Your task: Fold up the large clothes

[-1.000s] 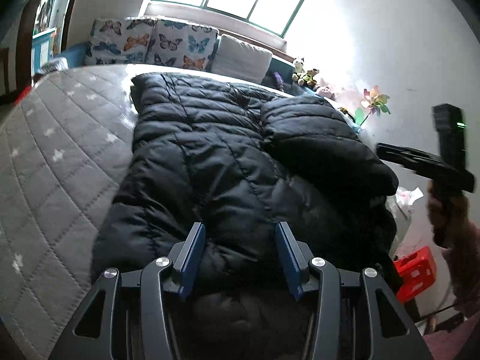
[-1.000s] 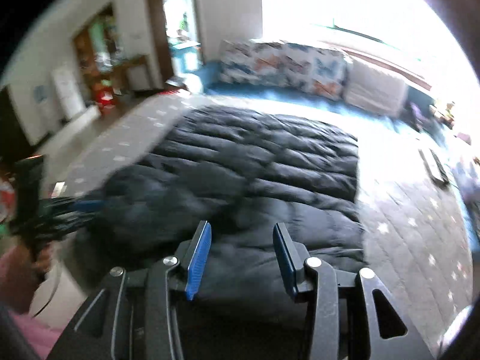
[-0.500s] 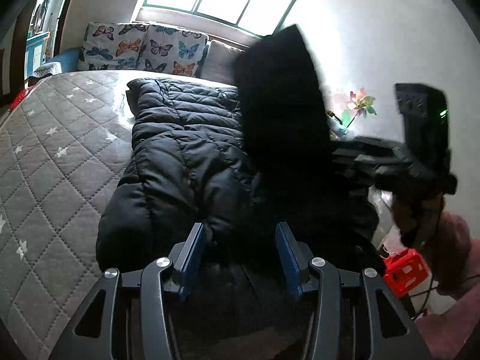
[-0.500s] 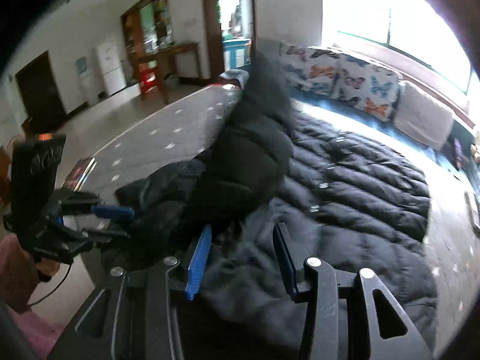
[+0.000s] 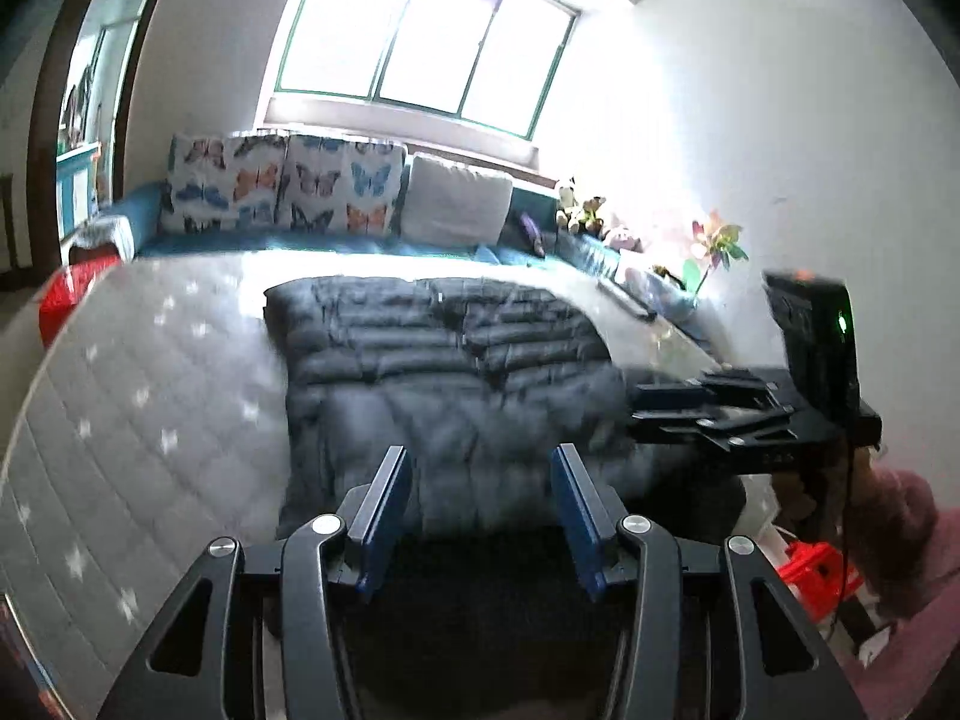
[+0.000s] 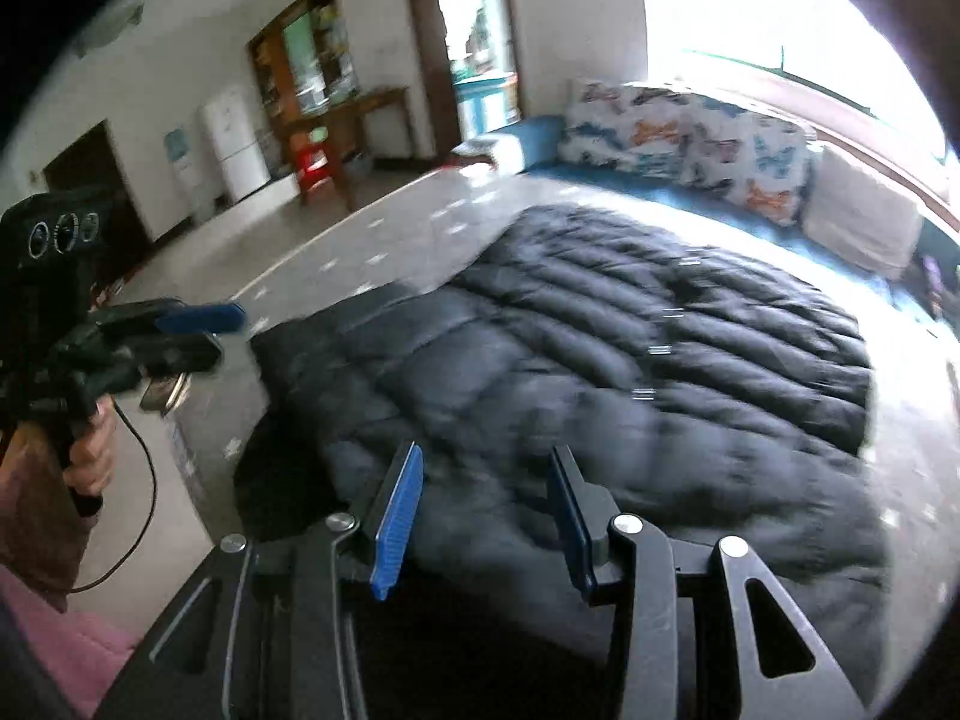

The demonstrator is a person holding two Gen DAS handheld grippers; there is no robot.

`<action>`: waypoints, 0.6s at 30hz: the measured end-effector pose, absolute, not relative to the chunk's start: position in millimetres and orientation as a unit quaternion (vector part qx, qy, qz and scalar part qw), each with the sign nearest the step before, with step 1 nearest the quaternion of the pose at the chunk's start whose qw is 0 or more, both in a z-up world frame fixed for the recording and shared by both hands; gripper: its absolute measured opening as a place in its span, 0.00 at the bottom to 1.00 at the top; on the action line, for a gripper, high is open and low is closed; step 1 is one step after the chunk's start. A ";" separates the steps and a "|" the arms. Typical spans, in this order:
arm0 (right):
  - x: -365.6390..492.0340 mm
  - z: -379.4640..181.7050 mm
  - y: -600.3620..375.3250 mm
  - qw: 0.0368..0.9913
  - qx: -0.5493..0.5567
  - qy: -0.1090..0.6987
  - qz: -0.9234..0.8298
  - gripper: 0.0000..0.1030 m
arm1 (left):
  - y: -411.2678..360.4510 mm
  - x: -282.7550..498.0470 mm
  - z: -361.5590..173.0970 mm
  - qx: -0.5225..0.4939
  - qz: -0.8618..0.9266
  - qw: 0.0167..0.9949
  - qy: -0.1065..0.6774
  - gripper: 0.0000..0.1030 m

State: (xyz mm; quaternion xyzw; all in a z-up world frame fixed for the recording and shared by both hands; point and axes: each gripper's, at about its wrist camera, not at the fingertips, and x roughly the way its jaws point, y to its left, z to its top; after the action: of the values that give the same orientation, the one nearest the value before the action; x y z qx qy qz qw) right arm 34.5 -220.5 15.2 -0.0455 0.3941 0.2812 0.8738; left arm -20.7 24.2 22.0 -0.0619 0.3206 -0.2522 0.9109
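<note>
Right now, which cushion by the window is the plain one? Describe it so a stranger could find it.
Under the big window, a row of cushions lines the blue bench beyond the bed. The plain white cushion sits rightmost in that row; its two neighbours carry colourful butterfly prints.

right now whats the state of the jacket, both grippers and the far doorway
black puffer jacket: lying flat on the mattress, held by neither gripper
left gripper: fingers apart, nothing between them
right gripper: fingers apart, nothing between them
doorway: open

Left claw (image 5: pixel 480 498) and right claw (image 6: pixel 483 495) apart, raised, both empty (jaws parted)
</note>
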 end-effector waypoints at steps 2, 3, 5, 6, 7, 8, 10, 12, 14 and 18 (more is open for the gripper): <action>40.5 16.5 -255.3 0.885 -0.024 0.400 0.239 0.46 | 17.6 -1.9 27.0 -0.064 -0.256 0.909 0.323 0.51; 42.2 15.6 -267.9 0.887 -0.016 0.404 0.223 0.46 | 11.3 10.8 26.0 -0.062 -0.258 0.907 0.327 0.51; 47.0 13.4 -300.6 0.892 0.004 0.412 0.186 0.46 | -2.3 32.4 20.9 -0.052 -0.261 0.902 0.340 0.51; 48.6 13.1 -309.9 0.894 0.006 0.413 0.174 0.46 | -6.8 41.0 17.3 -0.047 -0.263 0.899 0.348 0.51; 49.4 11.7 -324.0 0.897 0.010 0.413 0.154 0.46 | -14.1 50.3 10.7 -0.040 -0.268 0.893 0.359 0.51; 50.1 9.7 -335.5 0.899 0.017 0.414 0.141 0.46 | -21.6 57.3 3.8 -0.031 -0.271 0.889 0.367 0.51; 50.2 2.8 -349.2 0.897 0.033 0.422 0.131 0.46 | -33.4 63.8 -10.2 -0.003 -0.266 0.886 0.380 0.51; 50.9 -7.5 -358.9 0.893 0.037 0.431 0.124 0.46 | -42.4 64.4 -23.7 0.025 -0.261 0.884 0.388 0.51; 49.8 -23.6 -360.0 0.885 0.033 0.447 0.128 0.46 | -44.8 63.1 -37.0 0.037 -0.251 0.881 0.399 0.51; 35.6 -44.5 -356.4 0.879 0.016 0.459 0.129 0.47 | -31.2 56.9 -53.6 0.030 -0.241 0.877 0.414 0.51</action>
State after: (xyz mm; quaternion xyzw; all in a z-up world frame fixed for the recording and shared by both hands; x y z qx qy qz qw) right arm 35.6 -356.4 -44.5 0.0157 0.4591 0.1294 0.8788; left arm 56.9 -31.2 -53.6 0.0298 0.4136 -0.2411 0.8774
